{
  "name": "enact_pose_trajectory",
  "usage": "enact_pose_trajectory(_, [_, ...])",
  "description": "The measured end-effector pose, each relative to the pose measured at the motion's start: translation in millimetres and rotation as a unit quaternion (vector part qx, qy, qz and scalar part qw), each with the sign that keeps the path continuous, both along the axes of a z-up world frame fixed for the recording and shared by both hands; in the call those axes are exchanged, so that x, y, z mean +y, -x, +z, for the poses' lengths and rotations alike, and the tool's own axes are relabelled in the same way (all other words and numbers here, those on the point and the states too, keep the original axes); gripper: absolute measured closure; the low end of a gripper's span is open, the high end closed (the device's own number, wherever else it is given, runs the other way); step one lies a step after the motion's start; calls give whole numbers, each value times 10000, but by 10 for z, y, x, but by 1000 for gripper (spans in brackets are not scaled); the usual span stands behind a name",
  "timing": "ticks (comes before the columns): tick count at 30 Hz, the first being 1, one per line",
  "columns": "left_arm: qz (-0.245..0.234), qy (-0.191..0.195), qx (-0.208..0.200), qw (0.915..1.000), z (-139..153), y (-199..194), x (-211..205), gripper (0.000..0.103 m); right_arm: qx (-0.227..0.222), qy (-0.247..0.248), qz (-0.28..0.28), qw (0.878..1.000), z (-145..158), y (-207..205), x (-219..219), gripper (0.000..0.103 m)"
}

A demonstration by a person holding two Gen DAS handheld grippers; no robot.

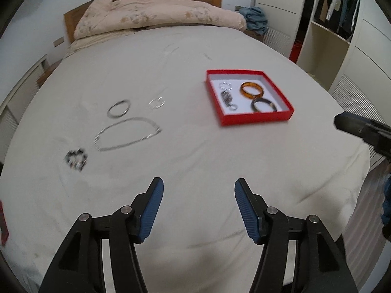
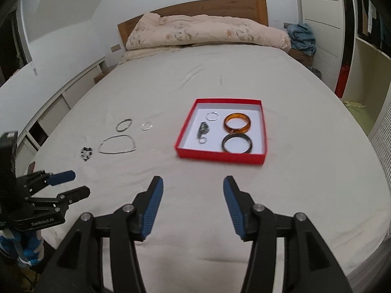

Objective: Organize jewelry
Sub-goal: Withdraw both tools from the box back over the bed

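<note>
Both the left gripper (image 1: 198, 190) and right gripper (image 2: 193, 188) are hovering wide apart, empty, at lower frame; the shallow red cardboard box (image 2: 221, 157) is holding bangles mid-frame.

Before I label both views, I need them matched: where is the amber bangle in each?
Left wrist: amber bangle right of centre, inside the red box.
Right wrist: amber bangle just right of centre, upper half.
Shared landmark: black bangle directly beside it.
</note>
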State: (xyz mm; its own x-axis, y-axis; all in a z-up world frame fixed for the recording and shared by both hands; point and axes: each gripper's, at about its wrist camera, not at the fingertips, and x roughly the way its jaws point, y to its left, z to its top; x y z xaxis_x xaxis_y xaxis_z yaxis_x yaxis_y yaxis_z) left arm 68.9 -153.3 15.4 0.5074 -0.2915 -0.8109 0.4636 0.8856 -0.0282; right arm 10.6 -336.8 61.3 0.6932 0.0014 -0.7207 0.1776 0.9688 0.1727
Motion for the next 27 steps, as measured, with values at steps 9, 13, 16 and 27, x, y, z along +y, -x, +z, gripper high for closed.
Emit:
enact_pose_trajectory(9, [980, 114, -247, 9948, 79, 231, 995, 43, -147, -148, 224, 9995, 58, 216, 495, 52])
enact_pose_trajectory(13, [1321, 223, -345, 9904, 154, 333, 1351, 43, -247, -90, 413, 9988, 153, 263, 737, 52])
enact_pose_trajectory(16, [1582, 326, -388, 9861, 188, 398, 1591, 41, -302, -26, 566, 9979, 223, 302, 901, 52])
enact_pose_trajectory(27, [2151, 459, -393, 9747, 169, 441, 2081, 36, -324, 64, 1076, 9936, 263, 351, 1354, 52])
